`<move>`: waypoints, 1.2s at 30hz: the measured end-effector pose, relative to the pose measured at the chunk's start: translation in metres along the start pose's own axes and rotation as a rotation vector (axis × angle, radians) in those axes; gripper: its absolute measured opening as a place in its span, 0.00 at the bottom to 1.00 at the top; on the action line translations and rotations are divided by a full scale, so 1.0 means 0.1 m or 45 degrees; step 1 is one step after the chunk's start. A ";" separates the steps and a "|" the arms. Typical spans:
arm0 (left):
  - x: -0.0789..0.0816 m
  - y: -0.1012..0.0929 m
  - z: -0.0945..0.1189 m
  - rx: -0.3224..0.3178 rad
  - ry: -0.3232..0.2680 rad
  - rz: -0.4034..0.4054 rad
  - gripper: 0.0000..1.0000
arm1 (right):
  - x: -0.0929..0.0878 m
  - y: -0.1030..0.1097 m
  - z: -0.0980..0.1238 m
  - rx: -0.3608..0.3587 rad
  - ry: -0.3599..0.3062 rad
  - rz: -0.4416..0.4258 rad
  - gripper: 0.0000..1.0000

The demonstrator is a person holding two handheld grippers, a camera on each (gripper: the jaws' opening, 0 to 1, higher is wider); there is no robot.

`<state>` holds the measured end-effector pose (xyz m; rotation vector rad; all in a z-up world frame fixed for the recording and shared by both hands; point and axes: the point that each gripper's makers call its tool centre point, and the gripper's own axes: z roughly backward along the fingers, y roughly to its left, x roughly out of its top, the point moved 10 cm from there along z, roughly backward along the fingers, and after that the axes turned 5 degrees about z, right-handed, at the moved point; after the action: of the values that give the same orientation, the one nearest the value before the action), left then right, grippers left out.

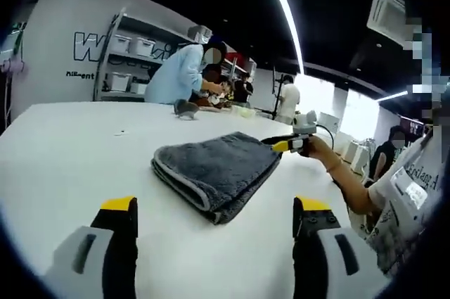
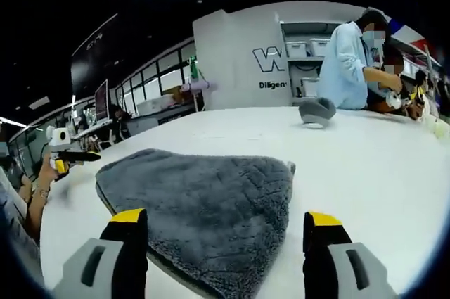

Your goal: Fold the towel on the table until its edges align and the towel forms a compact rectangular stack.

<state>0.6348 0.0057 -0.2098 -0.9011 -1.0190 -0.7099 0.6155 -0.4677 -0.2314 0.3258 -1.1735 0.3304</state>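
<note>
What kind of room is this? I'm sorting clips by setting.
Probably a lab or demo workspace, not a home: a large white table bearing the grey towel, shelving with storage bins beside a wall logo, and other people working at the far end.

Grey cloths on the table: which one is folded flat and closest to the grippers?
The big grey towel, folded and lying just ahead of the fingers. The small grey cloth sits crumpled far across the table, near the person in blue.

Opposed low views share towel (image 1: 214,172), right nearer.
</note>
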 end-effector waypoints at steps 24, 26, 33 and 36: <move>0.07 -0.19 0.07 -0.060 -0.083 -0.076 0.99 | 0.23 -0.24 0.33 -0.166 0.083 -0.085 0.95; 0.07 -0.19 0.07 -0.062 -0.078 -0.084 0.99 | 0.25 -0.26 0.31 -0.159 0.083 -0.122 0.89; 0.08 -0.21 0.07 -0.072 -0.070 -0.111 0.99 | 0.20 -0.22 0.16 -0.173 0.163 -0.119 0.69; 0.09 -0.22 0.08 -0.067 -0.070 -0.123 0.99 | 0.15 -0.26 0.09 -0.179 0.191 -0.137 0.58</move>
<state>0.6167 0.0018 -0.1937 -0.9261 -1.1029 -0.7997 0.6235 -0.4935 -0.2161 0.2357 -1.0216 0.1743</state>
